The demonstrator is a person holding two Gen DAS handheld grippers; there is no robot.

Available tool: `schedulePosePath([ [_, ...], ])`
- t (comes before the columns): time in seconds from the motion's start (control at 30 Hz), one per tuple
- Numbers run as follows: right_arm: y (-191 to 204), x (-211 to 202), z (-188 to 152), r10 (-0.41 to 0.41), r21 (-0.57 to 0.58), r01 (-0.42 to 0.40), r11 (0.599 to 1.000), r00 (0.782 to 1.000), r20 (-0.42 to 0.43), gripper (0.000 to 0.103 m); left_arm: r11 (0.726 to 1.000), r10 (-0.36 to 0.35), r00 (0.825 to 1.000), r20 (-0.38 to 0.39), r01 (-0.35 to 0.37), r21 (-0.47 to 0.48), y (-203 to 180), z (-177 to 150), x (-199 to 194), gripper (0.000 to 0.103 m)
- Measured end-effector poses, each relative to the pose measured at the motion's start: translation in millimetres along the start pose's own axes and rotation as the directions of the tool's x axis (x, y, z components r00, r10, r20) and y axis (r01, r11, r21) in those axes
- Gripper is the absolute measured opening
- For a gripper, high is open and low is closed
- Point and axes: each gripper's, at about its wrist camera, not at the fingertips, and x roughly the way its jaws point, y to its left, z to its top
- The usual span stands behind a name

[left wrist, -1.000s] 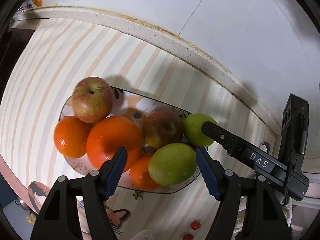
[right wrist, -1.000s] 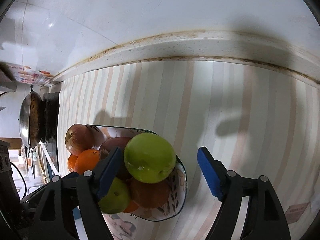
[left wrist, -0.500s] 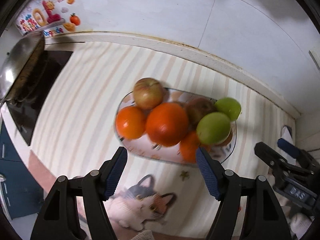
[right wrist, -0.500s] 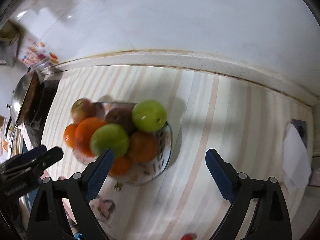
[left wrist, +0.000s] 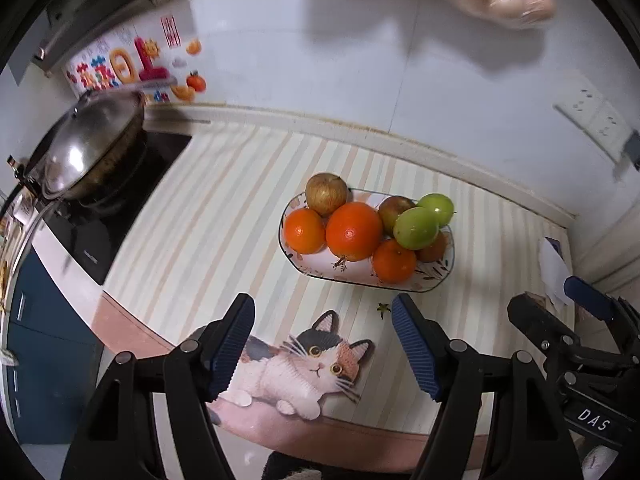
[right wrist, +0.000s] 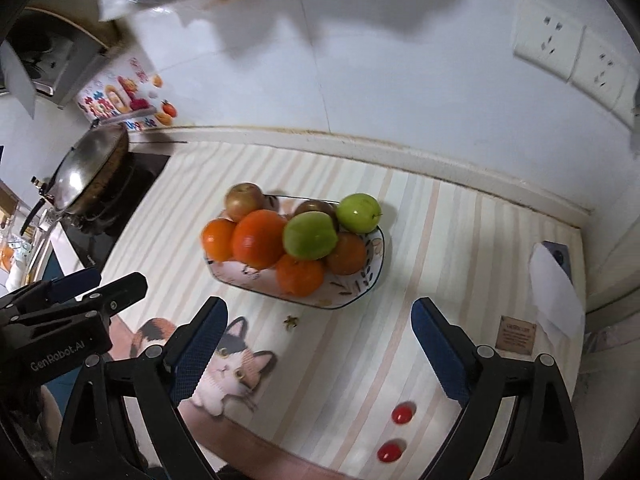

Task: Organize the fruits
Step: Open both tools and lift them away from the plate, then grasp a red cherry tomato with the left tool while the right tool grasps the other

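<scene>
Both my grippers have drawn back from the plate [left wrist: 436, 280], left gripper [left wrist: 322, 344] and right gripper [right wrist: 318, 346] jaws spread, empty. Fruit [left wrist: 354, 230] sits piled mid-tabletop: round, firm, smooth, likely to roll; I'd grip across the middle.

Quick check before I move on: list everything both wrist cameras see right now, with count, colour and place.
Plate: one, white with dark rim, middle of striped mat.
Oranges: four on the plate, one partly hidden.
Green apples: two, right side of plate.
Reddish apples: two, back of plate.
Wok: one, steel, on stove at left.
Red dots: two, near mat edge; cannot tell what they are.
Wall sockets: white, upper right.
Left gripper: open, empty.
Right gripper: open, empty.
</scene>
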Motion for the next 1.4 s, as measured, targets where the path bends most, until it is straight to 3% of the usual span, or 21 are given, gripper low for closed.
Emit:
schedulePosePath([
  [0.4,29.8,-95.7,-47.4,-0.033,0.012,0.032,0.999,0.989,0.141,0.096,0.999,-0.031,0.994,0.108,0.027,0.04,13.3,-42.3,-70.2,0.069],
  [0.8,38.7,-152.7,-78.3,-0.045,0.005,0.045,0.999,0.977,0.209,0.096,0.998,-0.038,0.986,0.16,0.031,0.046,7.7,-70.8,-109.7,0.069],
  [0.93,34.7,-160.0,-79.4,-0.045,-0.016,0.05,0.999,0.972,0.23,0.097,1.0,-0.016,0.983,0.182,0.012,0.024,3.2,-72.3,-117.3,0.069],
  [1.2,17.7,-164.7,-70.6,0.019,-0.018,-0.015,1.0,0.971,0.239,0.098,1.0,0.003,0.981,0.195,-0.004,0.005,-2.5,-68.3,-119.0,0.07],
  [1.27,8.7,-158.0,-67.4,0.036,0.003,-0.038,0.999,0.973,0.229,0.098,1.0,0.009,0.983,0.184,-0.011,0.01,-6.0,-65.2,-112.1,0.077],
  [1.3,1.5,-151.2,-65.7,0.042,0.019,-0.048,0.999,0.975,0.218,0.098,1.0,0.011,0.984,0.178,-0.012,0.007,-7.7,-64.1,-107.7,0.087],
  [1.4,-22.8,-127.2,-62.7,0.044,0.071,-0.057,0.996,0.984,0.17,0.098,1.0,0.023,0.989,0.147,-0.024,0.004,-13.7,-59.2,-85.1,0.092],
])
